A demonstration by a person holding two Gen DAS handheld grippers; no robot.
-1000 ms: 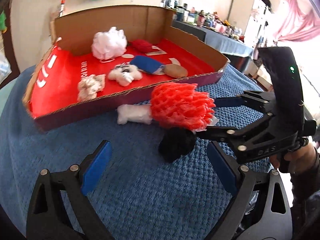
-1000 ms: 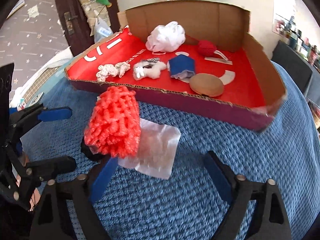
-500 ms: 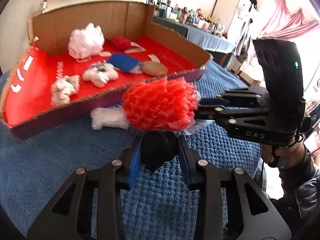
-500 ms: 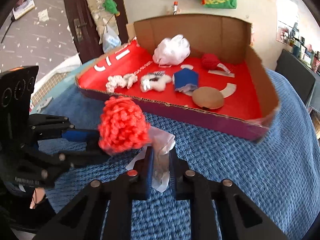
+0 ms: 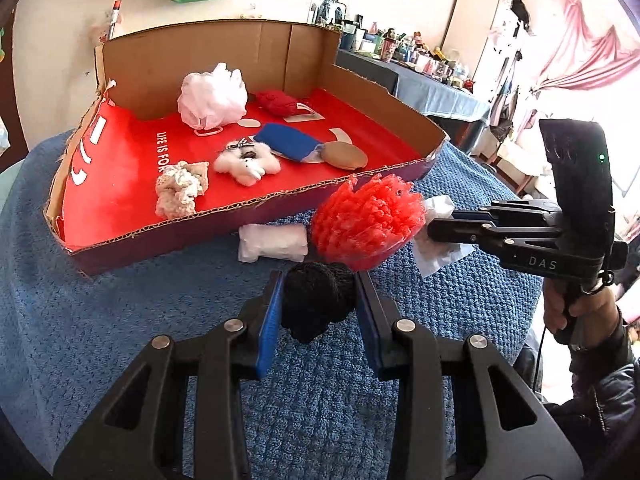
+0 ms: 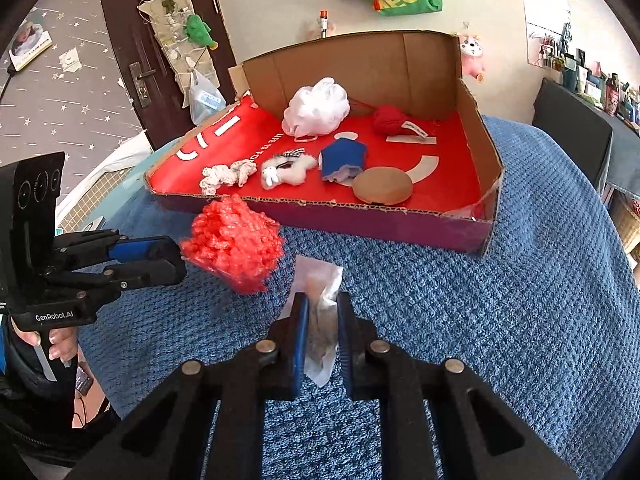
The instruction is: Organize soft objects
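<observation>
My left gripper is shut on a black soft ball, held above the blue cloth. My right gripper is shut on a clear plastic packet; it also shows in the left wrist view. A red foam net sits between the two grippers, seen too in the right wrist view. A white roll lies in front of the red cardboard box, which holds a white pouf, a red ball, a blue pouch, a white plush and a white knit piece.
A brown round pad lies in the box near its right wall. The box's low front edge faces me. The blue cloth covers the table. A door and a cluttered side table stand behind.
Both grippers closed, the left on the black ball, the right on the plastic packet, and lifted. The red foam net has come up off the cloth between them.
</observation>
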